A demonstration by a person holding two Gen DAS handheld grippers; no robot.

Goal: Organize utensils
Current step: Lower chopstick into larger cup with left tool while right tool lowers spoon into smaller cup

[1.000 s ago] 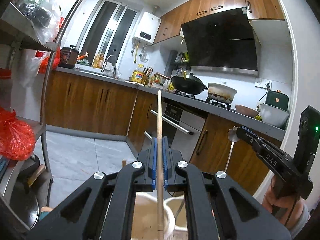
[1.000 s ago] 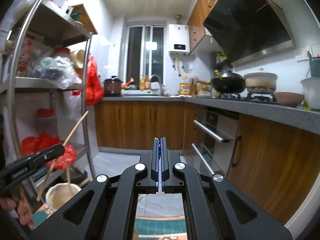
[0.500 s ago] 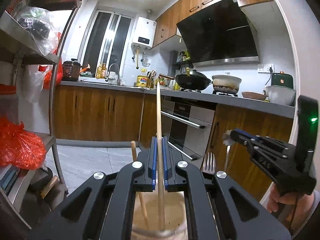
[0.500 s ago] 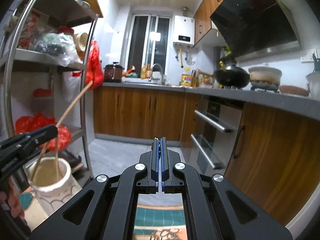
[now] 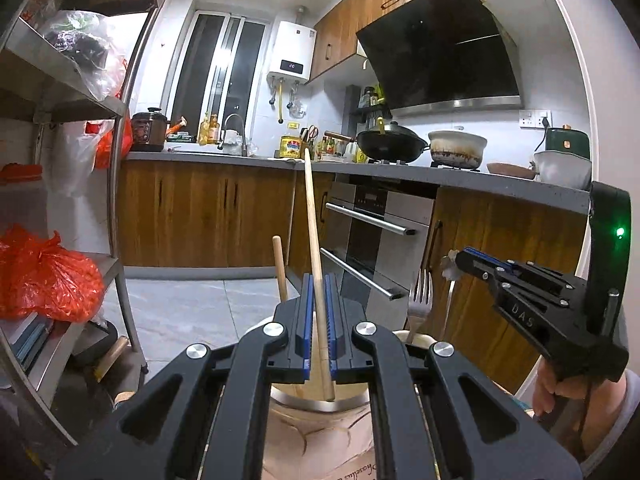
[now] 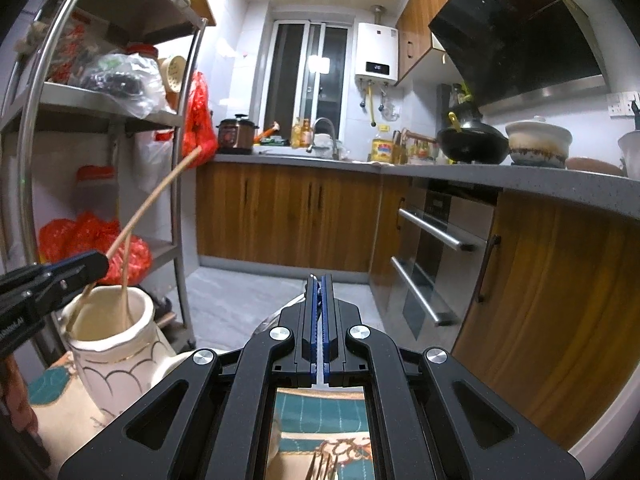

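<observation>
Wood-fronted kitchen; slim wooden chopstick [image 5: 314, 236] above ceramic jar [image 6: 116, 344]

The right gripper [image 5: 456, 258] bears the letters "DAS" on its side. The white water heater [image 5: 291, 58] shows "20" on its small dark display.

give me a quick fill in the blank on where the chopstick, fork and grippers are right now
1. The left gripper is shut on a wooden ____.
2. That stick's lower end sits inside the cream ____.
3. The metal utensil standing with its tines up in the holder beside it is a ____.
4. The right gripper holds a thin ____ handle.

Missing words: chopstick; vase; fork; metal
</observation>
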